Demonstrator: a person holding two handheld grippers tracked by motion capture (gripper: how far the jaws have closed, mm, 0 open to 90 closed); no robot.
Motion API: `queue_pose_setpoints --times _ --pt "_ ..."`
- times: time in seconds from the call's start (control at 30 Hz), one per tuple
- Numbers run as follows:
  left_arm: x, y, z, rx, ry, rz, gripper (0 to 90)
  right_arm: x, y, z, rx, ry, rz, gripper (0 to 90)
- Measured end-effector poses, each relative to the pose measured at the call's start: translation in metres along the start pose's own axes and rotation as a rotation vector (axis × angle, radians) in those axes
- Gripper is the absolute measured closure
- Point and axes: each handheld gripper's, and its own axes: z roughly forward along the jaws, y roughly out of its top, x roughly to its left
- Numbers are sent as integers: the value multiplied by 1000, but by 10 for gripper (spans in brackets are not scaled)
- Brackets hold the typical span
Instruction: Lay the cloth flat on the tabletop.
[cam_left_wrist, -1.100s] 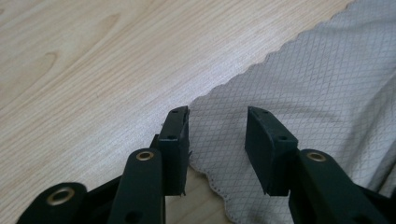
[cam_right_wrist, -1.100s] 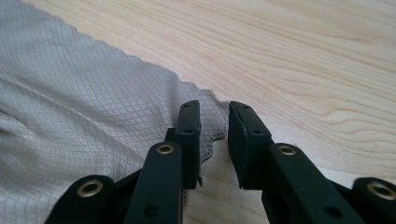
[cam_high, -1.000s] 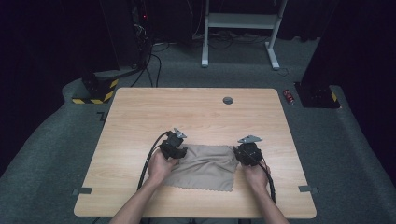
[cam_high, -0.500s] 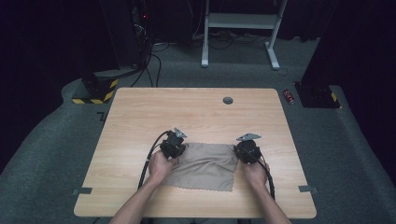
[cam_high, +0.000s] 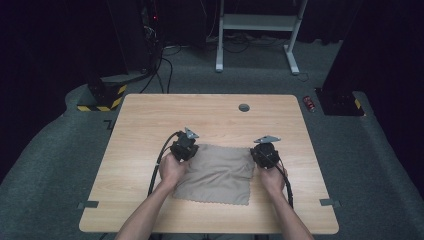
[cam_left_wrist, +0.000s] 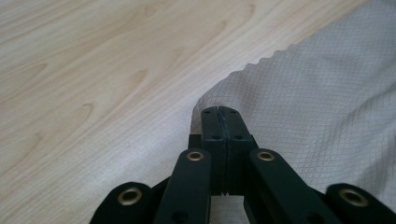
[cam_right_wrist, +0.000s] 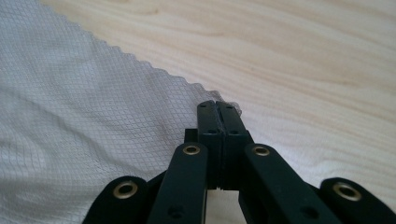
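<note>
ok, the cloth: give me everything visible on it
The cloth is a beige-grey, roughly square piece with a fine diamond-grid weave and zigzag-cut edges. It lies nearly flat on the wooden table, near the person's side, with soft wrinkles. The left gripper is shut on its far left corner, the right gripper on its far right corner.

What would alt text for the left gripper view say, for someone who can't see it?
Two black jaws of the left gripper are pressed shut on the corner of a grey-beige cloth with a fine grid weave and a scalloped edge. The cloth lies on a light wooden table.
</note>
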Motion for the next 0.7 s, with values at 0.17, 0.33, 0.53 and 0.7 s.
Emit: queue_pose_setpoints --times 0.17,0.33,0.53,0.7 --pt "5 5 8 3 43 -5 894 -2 4 7 8 -5 13 896" --pt "7 10 15 -8 72 -8 892 -3 12 17 6 -26 7 895" --pt "15 6 25 18 59 -30 888 -6 22 29 30 -32 15 896" --pt "18 6 29 21 68 -34 890 -7 28 41 49 -50 4 896"
